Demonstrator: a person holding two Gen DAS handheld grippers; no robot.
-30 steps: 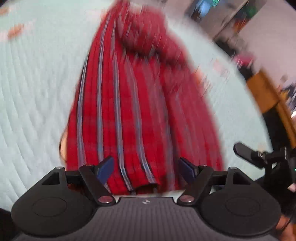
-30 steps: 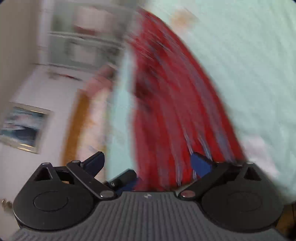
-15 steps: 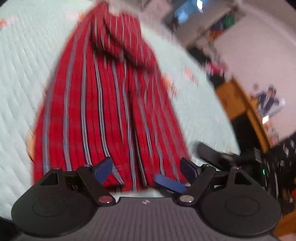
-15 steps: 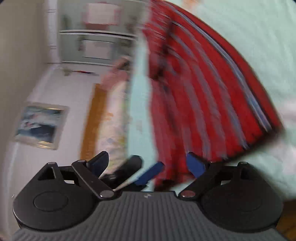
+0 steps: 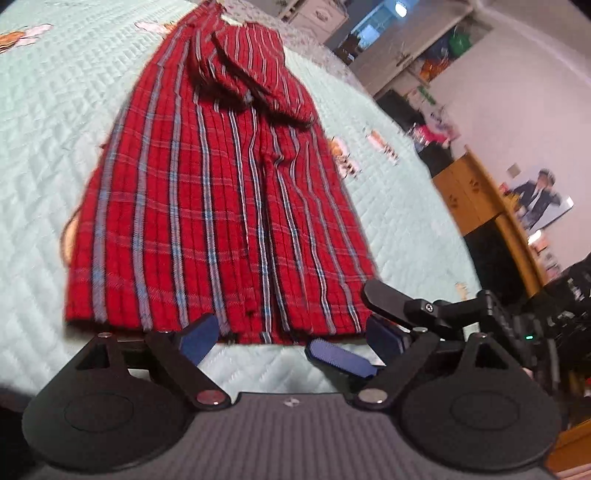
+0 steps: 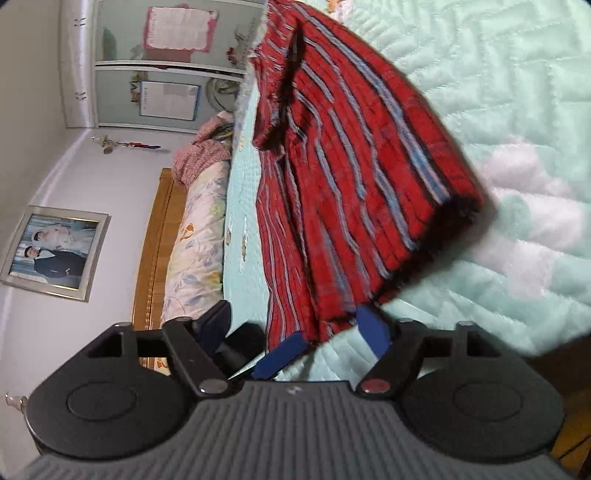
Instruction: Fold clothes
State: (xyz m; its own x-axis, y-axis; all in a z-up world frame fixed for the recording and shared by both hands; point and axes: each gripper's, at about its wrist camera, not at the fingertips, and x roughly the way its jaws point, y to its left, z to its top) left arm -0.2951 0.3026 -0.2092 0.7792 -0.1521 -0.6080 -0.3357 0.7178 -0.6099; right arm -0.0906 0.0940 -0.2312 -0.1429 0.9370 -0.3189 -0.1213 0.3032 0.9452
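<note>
Red plaid garment spread flat on bed. Left gripper and right gripper both released, jaws just widened, near hem, grasping nothing.

No lettering can be read; the pink poster on the cabinet is blurred.

Both wrist fisheyes are looking forward along their fingers, low and close over the pale-green quilted bedspread – sharing the red plaid folded garment, the right view rolled sideways.
</note>
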